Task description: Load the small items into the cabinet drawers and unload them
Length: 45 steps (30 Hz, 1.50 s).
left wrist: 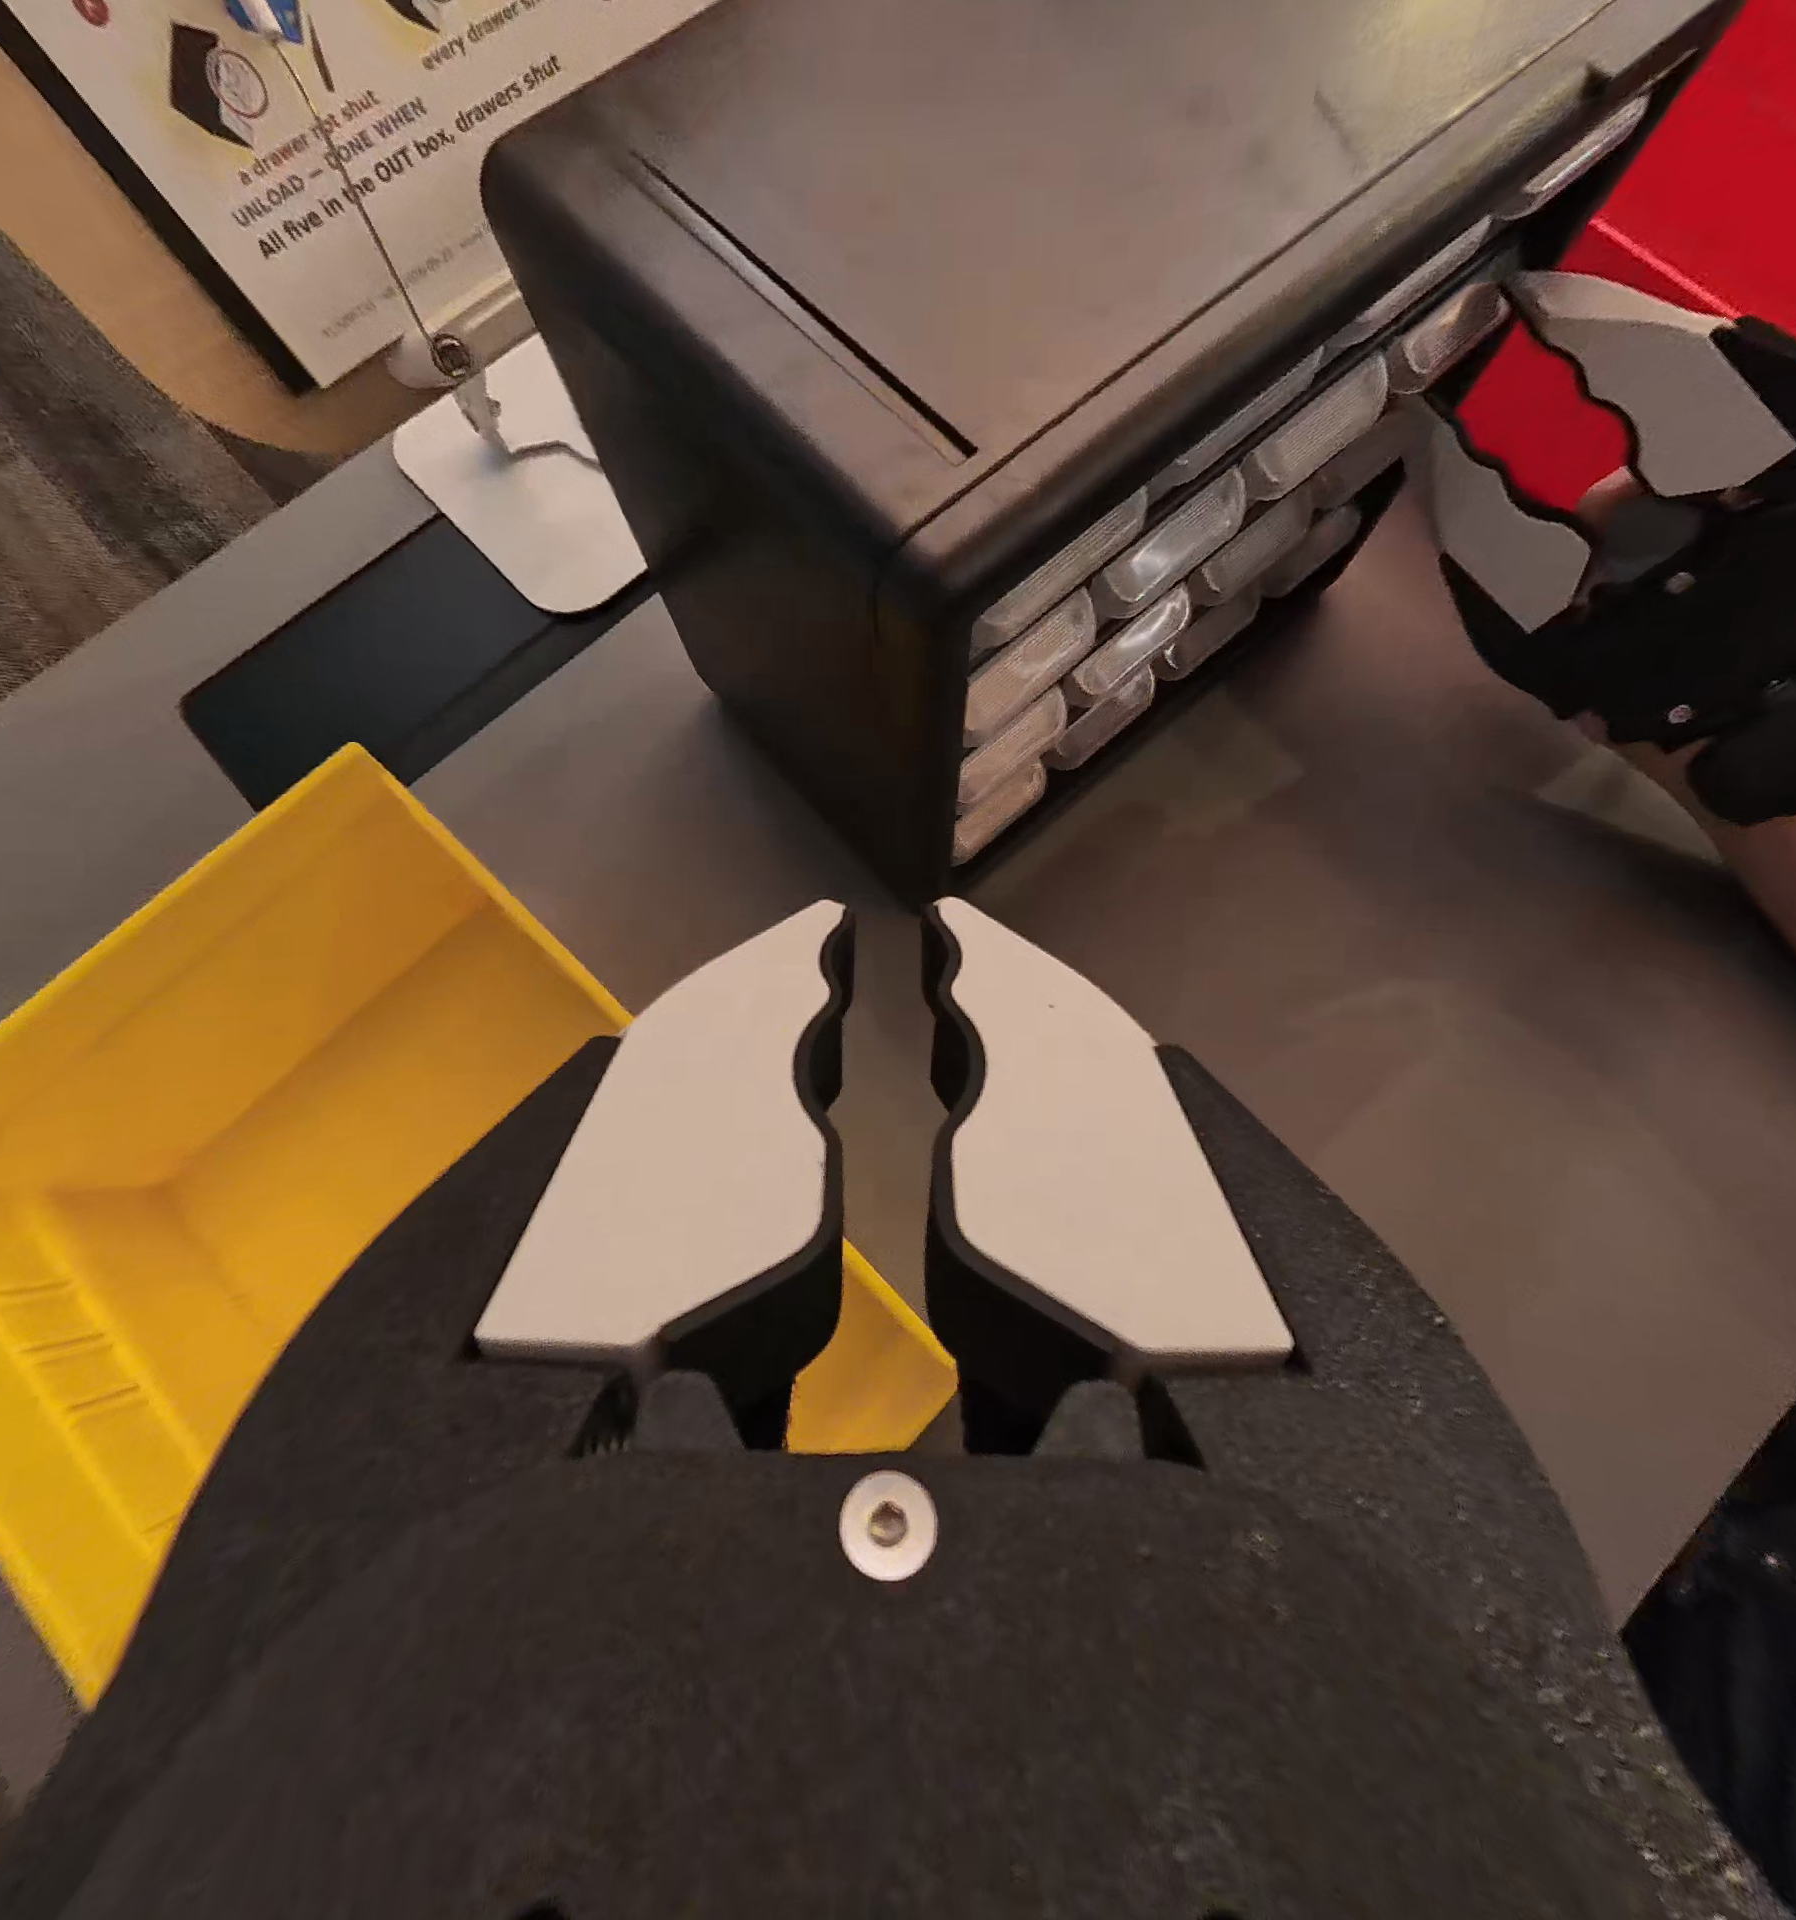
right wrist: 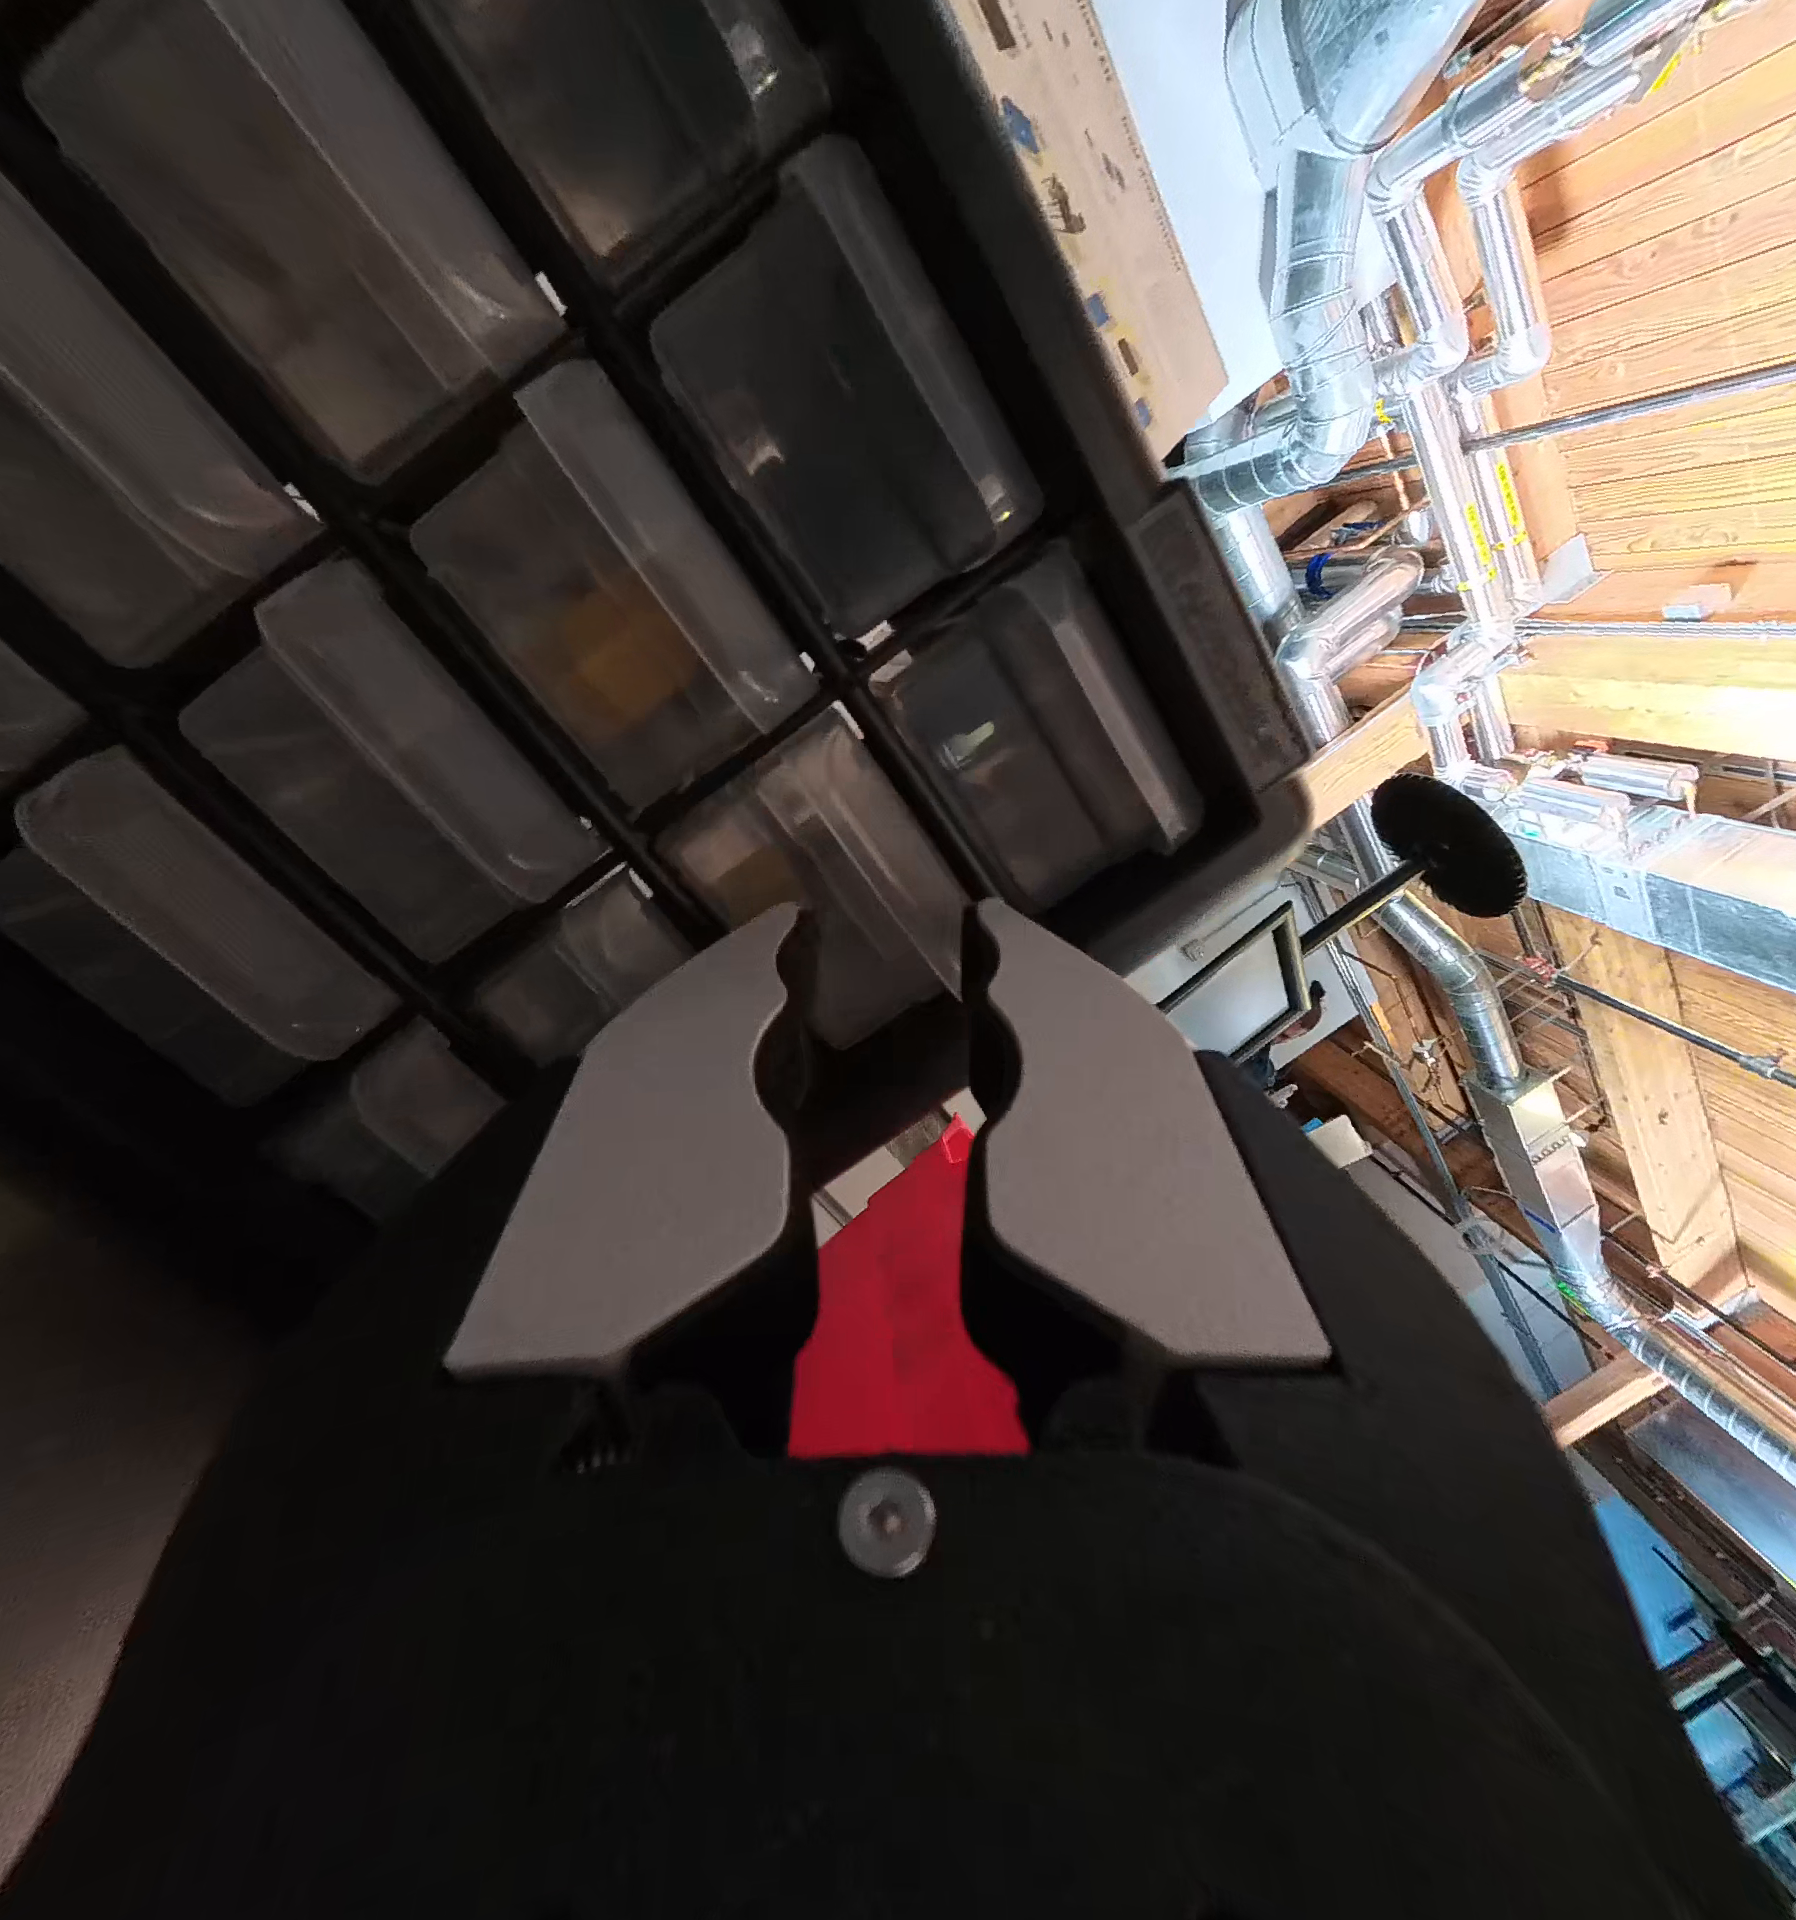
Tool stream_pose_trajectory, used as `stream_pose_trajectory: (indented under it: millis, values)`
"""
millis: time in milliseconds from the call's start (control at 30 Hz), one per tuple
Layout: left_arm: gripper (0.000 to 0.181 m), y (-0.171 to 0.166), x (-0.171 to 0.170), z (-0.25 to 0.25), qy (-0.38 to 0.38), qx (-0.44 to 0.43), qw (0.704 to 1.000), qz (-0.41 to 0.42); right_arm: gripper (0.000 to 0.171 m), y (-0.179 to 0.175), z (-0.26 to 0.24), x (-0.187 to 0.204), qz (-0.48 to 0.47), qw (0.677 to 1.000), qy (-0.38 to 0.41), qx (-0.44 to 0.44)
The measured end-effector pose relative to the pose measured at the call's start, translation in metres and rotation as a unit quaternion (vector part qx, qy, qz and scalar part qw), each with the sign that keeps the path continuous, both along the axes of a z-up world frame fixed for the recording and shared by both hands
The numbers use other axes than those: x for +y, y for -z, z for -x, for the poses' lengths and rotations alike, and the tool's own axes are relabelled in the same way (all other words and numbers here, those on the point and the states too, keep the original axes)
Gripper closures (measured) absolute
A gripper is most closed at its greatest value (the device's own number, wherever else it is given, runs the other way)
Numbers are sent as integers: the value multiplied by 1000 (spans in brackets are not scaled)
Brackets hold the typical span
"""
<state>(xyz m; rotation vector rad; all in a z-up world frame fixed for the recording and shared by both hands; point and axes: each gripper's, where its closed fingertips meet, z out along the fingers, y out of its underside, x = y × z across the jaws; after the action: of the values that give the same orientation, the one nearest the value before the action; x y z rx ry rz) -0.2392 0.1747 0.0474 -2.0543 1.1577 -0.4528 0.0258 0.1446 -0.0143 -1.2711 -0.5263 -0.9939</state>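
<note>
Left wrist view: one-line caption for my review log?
Left claw open and empty above the table between yellow bin and black cabinet; right claw at the cabinet's drawer front.

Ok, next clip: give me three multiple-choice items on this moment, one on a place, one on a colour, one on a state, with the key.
1. Where is the right gripper?
A. inside the yellow bin
B. at the cabinet's drawer front
C. on the cabinet's top

2. What colour is the bin beside the left gripper?
A. yellow
B. green
C. blue

3. How do the left gripper's jaws stand?
A. clamped on a drawer
B. holding a small item
C. slightly apart, holding nothing

Key: B, its tips meet the clear drawers of the cabinet; A, the bin is plainly yellow; C, bare table shows between the fingers.
</note>
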Motion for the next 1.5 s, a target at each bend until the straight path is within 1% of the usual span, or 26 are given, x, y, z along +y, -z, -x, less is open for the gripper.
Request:
stream_pose_trajectory:
  millis: [100, 167, 267, 367, 467, 533, 600, 667, 733, 833, 900, 967, 1067, 1133, 1267, 1400, 1500]
  values:
    - [170, 9, 15, 5, -16, 11, 1000, -4, 141, 1, 1, 0, 5, 1000, 2, -9]
    - [169, 18, 22, 7, -27, 19, 999, 9, 139, 2, 2, 1, 13, 1000, -1, -11]
    - [169, 26, 25, 7, -27, 35, 999, 18, 139, 2, 3, 1, 24, 1000, -7, -10]
    - [169, 24, 23, 5, -21, 34, 999, 9, 139, 2, 2, -5, 15, 1000, -3, -14]
    - [169, 22, 22, 10, -22, 37, 999, 3, 142, 20, 12, -11, 43, 998, -35, -28]
    - [169, 20, 26, 19, -36, 41, 999, 0, 143, 31, 13, -11, 63, 996, -34, -59]
    - [168, 18, 30, 28, -51, 35, 998, 1, 143, 38, 12, -7, 76, 995, -32, -64]
    - [168, 16, 32, 33, -56, 23, 998, 8, 147, 43, 5, -1, 87, 994, -11, -64]
    - [168, 18, 33, 38, -60, 18, 998, 17, 157, 40, 0, 1, 77, 995, 6, -66]
    - [168, 24, 38, 50, -73, 27, 997, 29, 158, 39, 1, -1, 78, 995, 9, -63]
    - [167, 34, 43, 60, -87, 41, 994, 46, 158, 40, 4, -8, 82, 995, 9, -65]
    - [166, 53, 47, 74, -105, 67, 989, 80, 158, 39, 8, -19, 82, 994, 6, -68]
    - [161, 93, 49, 102, -146, 125, 967, 165, 158, 38, 13, -35, 83, 994, 3, -72]
    - [159, 115, 54, 119, -172, 158, 952, 197, 158, 38, 17, -46, 84, 994, 3, -75]
    - [154, 144, 65, 134, -190, 181, 937, 230, 159, 37, 23, -63, 82, 994, 0, -79]
    - [155, 164, 70, 142, -196, 213, 926, 244, 158, 37, 25, -69, 81, 994, 0, -75]
    - [159, 176, 72, 142, -188, 226, 922, 251, 158, 37, 25, -69, 81, 994, -1, -72]
